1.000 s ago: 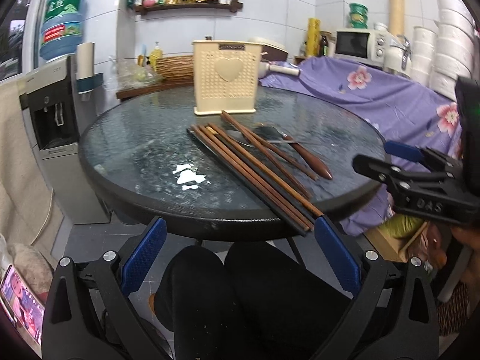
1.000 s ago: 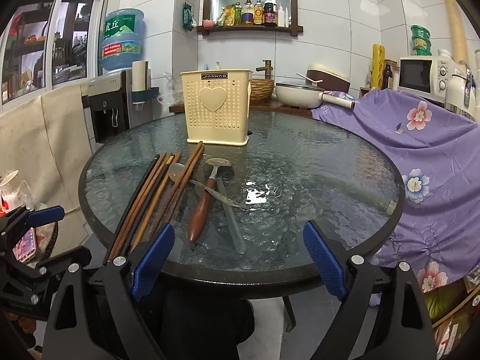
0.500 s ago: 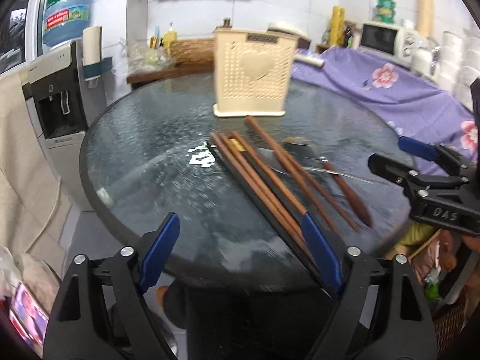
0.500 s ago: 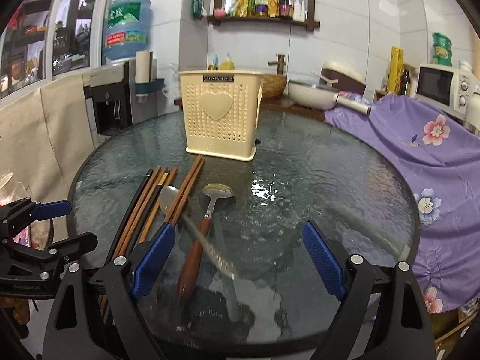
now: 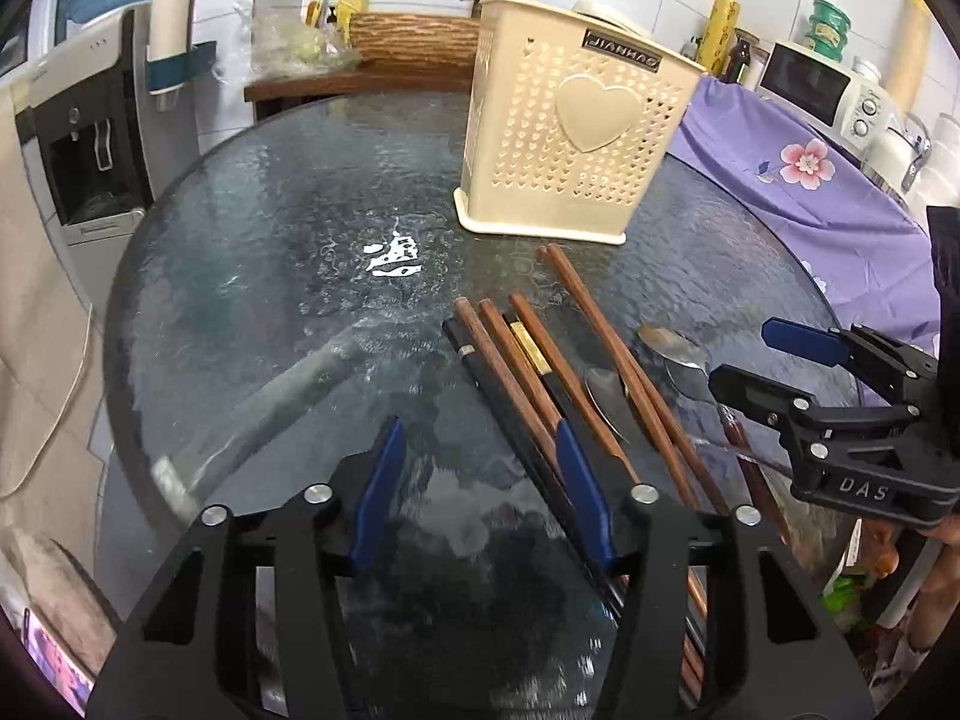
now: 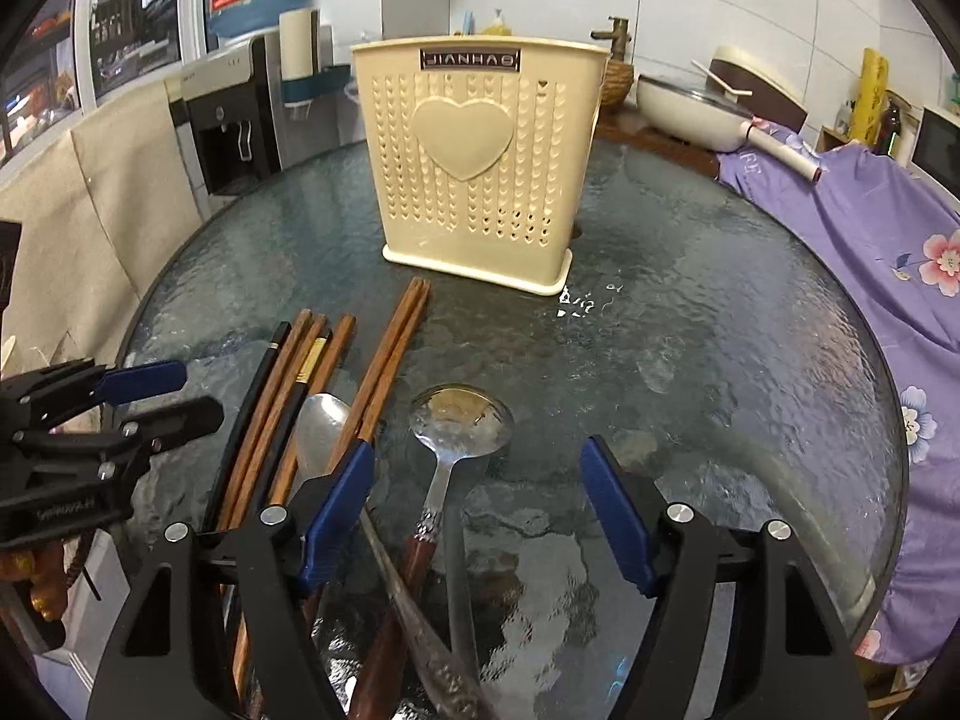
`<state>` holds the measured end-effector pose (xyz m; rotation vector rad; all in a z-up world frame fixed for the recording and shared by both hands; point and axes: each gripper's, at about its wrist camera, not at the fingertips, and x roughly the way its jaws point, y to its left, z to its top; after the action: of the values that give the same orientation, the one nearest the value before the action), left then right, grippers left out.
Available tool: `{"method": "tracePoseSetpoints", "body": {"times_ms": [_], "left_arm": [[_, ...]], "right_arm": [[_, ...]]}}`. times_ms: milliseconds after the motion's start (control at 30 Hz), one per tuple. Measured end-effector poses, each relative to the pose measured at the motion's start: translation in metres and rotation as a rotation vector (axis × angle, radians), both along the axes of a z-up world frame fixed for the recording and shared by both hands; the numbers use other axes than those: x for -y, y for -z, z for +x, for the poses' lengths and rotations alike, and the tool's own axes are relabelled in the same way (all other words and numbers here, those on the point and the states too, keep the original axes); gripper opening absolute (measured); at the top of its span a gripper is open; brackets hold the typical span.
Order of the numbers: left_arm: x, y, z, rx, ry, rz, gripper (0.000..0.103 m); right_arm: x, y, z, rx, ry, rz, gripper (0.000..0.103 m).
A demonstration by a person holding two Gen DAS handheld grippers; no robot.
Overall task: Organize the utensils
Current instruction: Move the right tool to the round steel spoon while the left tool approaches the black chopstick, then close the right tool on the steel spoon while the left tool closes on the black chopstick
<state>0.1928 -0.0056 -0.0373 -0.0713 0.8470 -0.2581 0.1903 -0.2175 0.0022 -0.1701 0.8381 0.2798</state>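
The chopsticks (image 5: 528,360) and two spoons lie flat on the round glass table (image 5: 252,276); nothing is in the cream basket (image 6: 480,168) that I can see, though its inside is hidden; so the tidy-up looks like it is only starting, and this is the reaching step.

The left gripper (image 5: 483,489) hangs over the near end of the chopsticks; its jaws have just been closing but stand apart, with bare glass between them; its right pad looks to sit over a dark stick, and I cannot tell if it touches.

The right gripper (image 6: 480,507) hangs over the spoon with the brown handle (image 6: 447,462); its jaws have just been closing too; the handle runs between them, but the pads do not press on it.

Next, I think each gripper must go lower, line up on one thing, squeeze, then lift it to the basket just behind; thin sticks may slip.
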Motion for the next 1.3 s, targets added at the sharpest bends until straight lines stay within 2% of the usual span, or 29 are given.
{"method": "tracePoseSetpoints", "body": {"times_ms": [33, 167, 467, 833, 1000, 1133, 1300], "left_arm": [[0.0, 0.0, 0.004, -0.001, 0.001, 0.006, 0.045], [0.001, 0.001, 0.02, -0.023, 0.003, 0.006, 0.042], [-0.002, 0.008, 0.042, -0.063, -0.021, 0.002, 0.042], [-0.002, 0.007, 0.046, -0.068, -0.03, 0.064, 0.042], [-0.003, 0.006, 0.05, -0.096, -0.029, 0.048, 0.042], [0.007, 0.006, 0.054, -0.104, -0.008, 0.081, 0.042], [0.009, 0.006, 0.056, -0.117, 0.005, 0.076, 0.042]], "right_arm": [[0.0, 0.0, 0.002, -0.006, -0.001, 0.0, 0.066], [0.001, 0.001, 0.008, -0.03, 0.007, 0.001, 0.065], [-0.001, 0.002, 0.014, -0.038, -0.001, -0.009, 0.064], [-0.006, 0.005, 0.022, -0.071, -0.006, -0.018, 0.064], [-0.008, 0.009, 0.029, -0.11, -0.008, -0.012, 0.064], [-0.013, 0.013, 0.032, -0.134, -0.006, -0.025, 0.058], [-0.014, 0.019, 0.039, -0.18, 0.002, 0.006, 0.057]]}}
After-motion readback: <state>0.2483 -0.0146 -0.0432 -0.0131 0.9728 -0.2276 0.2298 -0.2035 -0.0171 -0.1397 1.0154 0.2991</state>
